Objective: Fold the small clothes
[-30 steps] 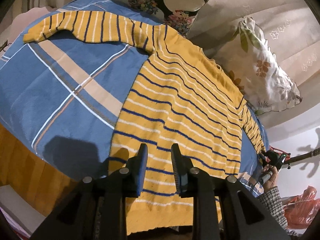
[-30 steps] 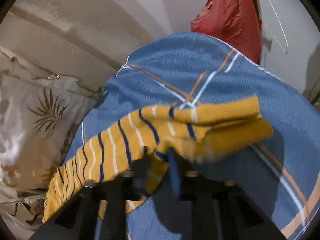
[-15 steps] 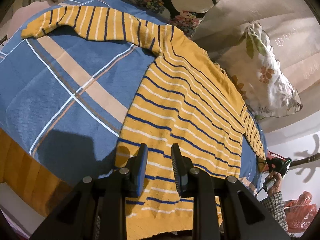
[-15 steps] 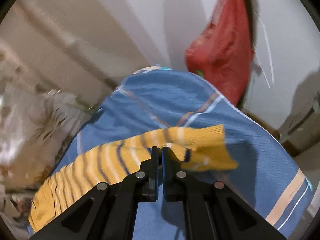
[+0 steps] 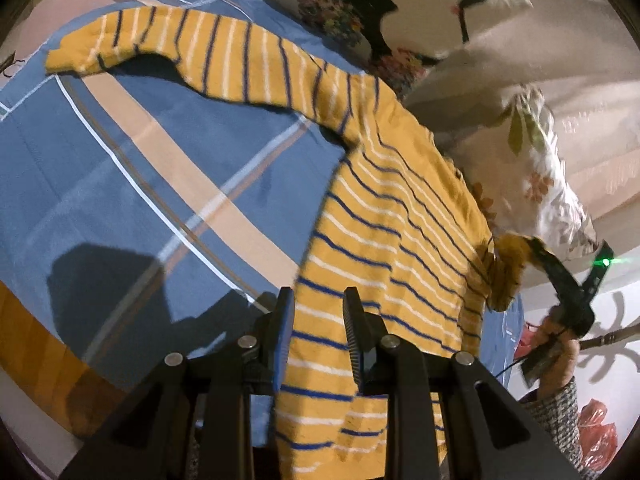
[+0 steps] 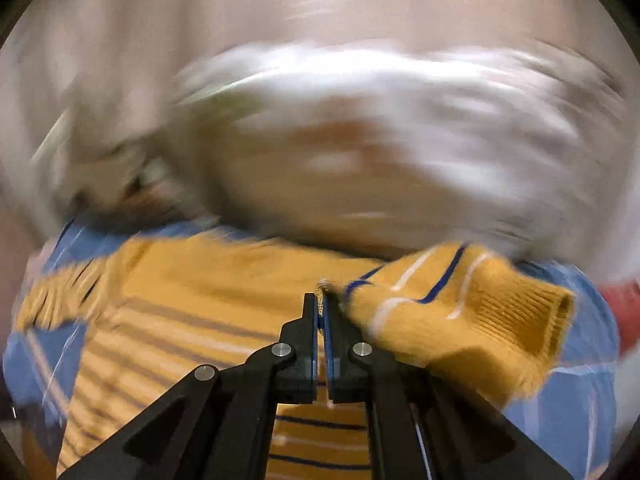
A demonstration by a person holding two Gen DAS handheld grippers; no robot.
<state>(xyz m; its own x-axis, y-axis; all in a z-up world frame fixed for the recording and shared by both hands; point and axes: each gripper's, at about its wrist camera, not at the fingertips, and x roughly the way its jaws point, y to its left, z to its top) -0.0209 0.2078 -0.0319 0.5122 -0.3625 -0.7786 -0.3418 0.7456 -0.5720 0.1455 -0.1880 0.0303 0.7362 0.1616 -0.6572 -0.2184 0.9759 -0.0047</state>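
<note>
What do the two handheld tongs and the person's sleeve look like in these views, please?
Both are matte black plastic. The left tongs have angular arms with silver round screw heads and blue ribbed pads. The right tongs share that build, with thin blue pads. In the left wrist view, a green light glows on the right tool's body, and the black-and-white checked knit sleeve shows at the wrist.

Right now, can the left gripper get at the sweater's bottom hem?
Probably yes. The left gripper hovers with jaws apart over the sweater near its lower left edge, nothing between it and the fabric. The right gripper is off at the far sleeve, clamped on it.
</note>
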